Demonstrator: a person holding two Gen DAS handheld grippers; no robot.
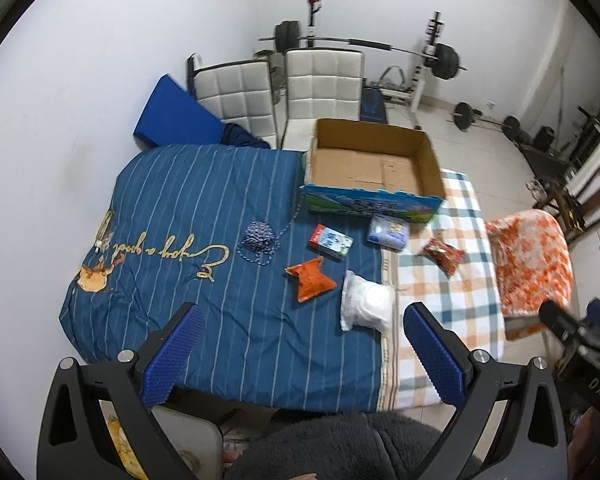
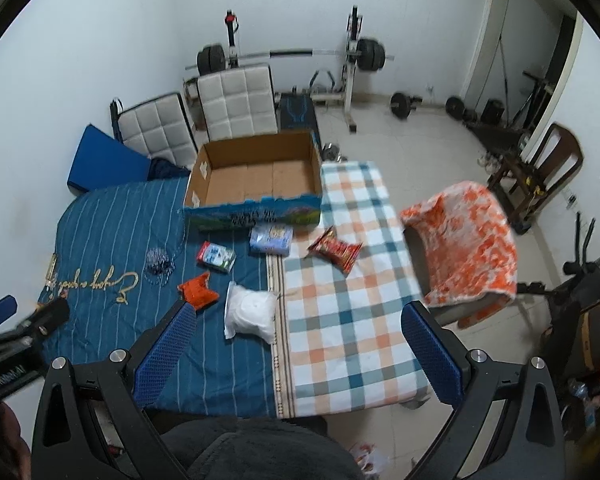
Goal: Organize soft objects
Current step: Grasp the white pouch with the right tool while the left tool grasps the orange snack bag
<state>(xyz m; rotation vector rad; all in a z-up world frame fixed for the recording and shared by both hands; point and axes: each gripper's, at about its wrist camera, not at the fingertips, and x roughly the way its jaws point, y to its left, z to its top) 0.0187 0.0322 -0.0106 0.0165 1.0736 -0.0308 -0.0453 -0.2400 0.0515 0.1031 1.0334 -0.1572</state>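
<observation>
Left wrist view shows nothing packed yet: the cardboard box (image 1: 374,164) stands at the far edge of the bed (image 1: 188,216) with only bare cardboard showing inside. Every soft thing lies outside it, on the bedding just in front of its near wall.

On the blue striped quilt (image 1: 220,320) lie a coil of blue-and-white cord (image 1: 259,241) toward the middle, a small red-and-white pack (image 1: 331,241), an orange snack bag (image 1: 310,279), and a clear bag of white filling (image 1: 366,306) close to the seam where the quilt meets the checked blanket (image 1: 452,300). A pale blue tissue pack (image 1: 388,231) sits just beside the box's near wall, and a red snack packet (image 1: 444,255) lies on the checked blanket near that wall's right corner.

The left gripper (image 1: 298,350) hovers above the near edge of the bed, its blue pads spread wide and nothing between them. The right gripper (image 2: 296,354) is likewise wide apart and empty, held over the near edge above the seam; in its own view the clear bag sits closest ahead.

By my judgement the task is at its very start: six items are still to be lifted into the box, and no grasp has begun. The orange patterned blanket (image 2: 466,248), draped over a chair off the bed's right side, may or may not belong to the job; I cannot tell.
</observation>
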